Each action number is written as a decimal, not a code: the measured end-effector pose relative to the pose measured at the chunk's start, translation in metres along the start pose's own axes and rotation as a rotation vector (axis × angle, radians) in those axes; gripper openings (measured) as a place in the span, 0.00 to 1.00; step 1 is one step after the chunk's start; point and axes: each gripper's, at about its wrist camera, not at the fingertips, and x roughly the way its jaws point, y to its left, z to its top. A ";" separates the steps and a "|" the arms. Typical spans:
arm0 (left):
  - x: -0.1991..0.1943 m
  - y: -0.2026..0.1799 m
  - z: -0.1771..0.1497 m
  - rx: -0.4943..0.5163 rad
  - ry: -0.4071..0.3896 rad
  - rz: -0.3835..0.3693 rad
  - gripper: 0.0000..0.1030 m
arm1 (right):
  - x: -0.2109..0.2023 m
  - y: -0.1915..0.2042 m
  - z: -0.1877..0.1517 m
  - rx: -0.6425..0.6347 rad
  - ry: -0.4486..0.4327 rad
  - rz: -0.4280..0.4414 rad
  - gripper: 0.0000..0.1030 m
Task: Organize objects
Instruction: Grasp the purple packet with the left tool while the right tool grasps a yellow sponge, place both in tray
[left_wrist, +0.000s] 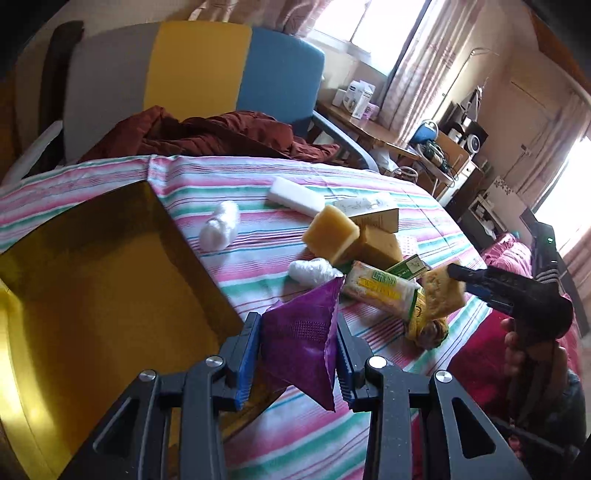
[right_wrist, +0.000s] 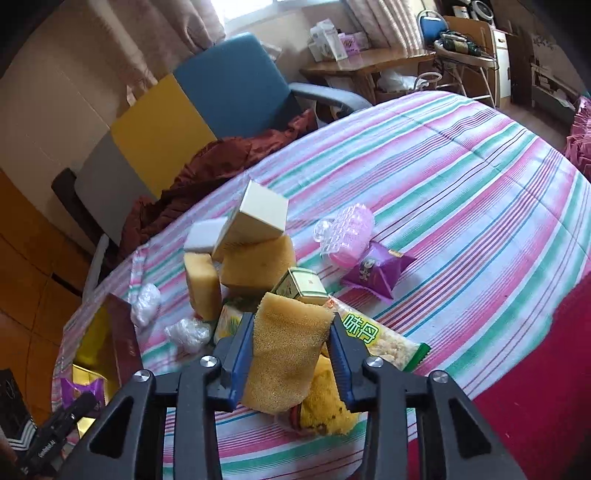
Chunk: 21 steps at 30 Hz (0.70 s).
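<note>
Purple packet (left_wrist: 301, 338) sits pinched in the left gripper (left_wrist: 299, 354) beside the gold box (left_wrist: 110, 266); the right gripper (right_wrist: 291, 354) clamps a yellow sponge (right_wrist: 286, 354) above the pile on the striped surface (right_wrist: 461, 206). Sorting step underway; next, each likely needs lowering into the box

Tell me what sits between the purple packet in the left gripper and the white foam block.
In the left wrist view, a clear plastic wad lies between the purple packet and the white foam block; beyond it, bare striped cloth.
</note>
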 end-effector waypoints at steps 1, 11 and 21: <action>-0.004 0.004 -0.003 -0.009 -0.006 0.004 0.37 | -0.007 0.001 0.001 -0.002 -0.022 0.003 0.37; -0.051 0.052 -0.029 -0.119 -0.076 0.085 0.37 | -0.040 0.090 -0.013 -0.228 -0.046 0.200 0.37; -0.090 0.130 -0.045 -0.234 -0.129 0.273 0.40 | 0.005 0.234 -0.085 -0.532 0.140 0.373 0.37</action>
